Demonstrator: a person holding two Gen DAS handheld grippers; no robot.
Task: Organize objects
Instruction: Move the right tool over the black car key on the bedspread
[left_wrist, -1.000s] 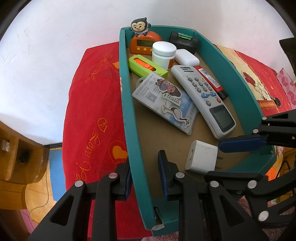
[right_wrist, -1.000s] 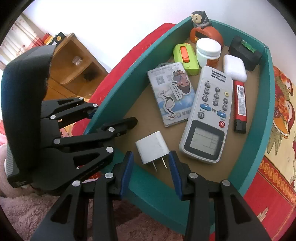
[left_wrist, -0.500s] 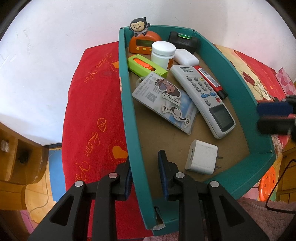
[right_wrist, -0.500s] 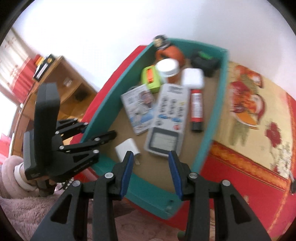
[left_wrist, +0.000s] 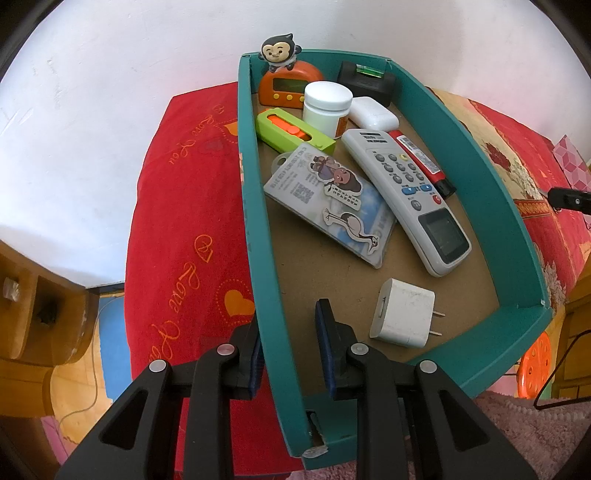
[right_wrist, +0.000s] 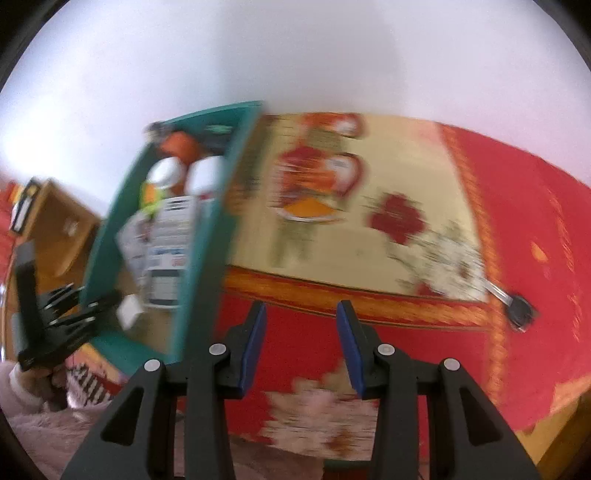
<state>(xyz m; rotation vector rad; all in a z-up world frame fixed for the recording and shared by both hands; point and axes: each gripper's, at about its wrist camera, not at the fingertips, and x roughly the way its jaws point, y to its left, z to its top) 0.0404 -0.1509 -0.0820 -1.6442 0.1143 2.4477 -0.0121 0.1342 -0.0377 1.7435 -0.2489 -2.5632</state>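
A teal box (left_wrist: 491, 177) on a red cloth holds a white charger (left_wrist: 402, 317), a grey remote (left_wrist: 406, 195), a card holder (left_wrist: 328, 206), a green utility knife (left_wrist: 291, 134), a white jar (left_wrist: 327, 107) and an orange timer (left_wrist: 284, 81). My left gripper (left_wrist: 288, 332) straddles the box's left wall near the front corner and is shut on it. My right gripper (right_wrist: 301, 314) hangs open over the red cloth, right of the box (right_wrist: 207, 229), with nothing between its fingers. A black-headed key (right_wrist: 517, 314) lies on the cloth to its right.
A black level (left_wrist: 365, 79), a white case (left_wrist: 373, 114) and a red marker (left_wrist: 421, 158) fill the box's far end. The key (left_wrist: 569, 198) shows at the right edge. A wooden shelf (left_wrist: 33, 314) stands low left; a white wall is behind.
My right gripper has swung away from the charger and the box, rightwards over the patterned cloth, and has left the left wrist view. The left gripper and box have stayed put.
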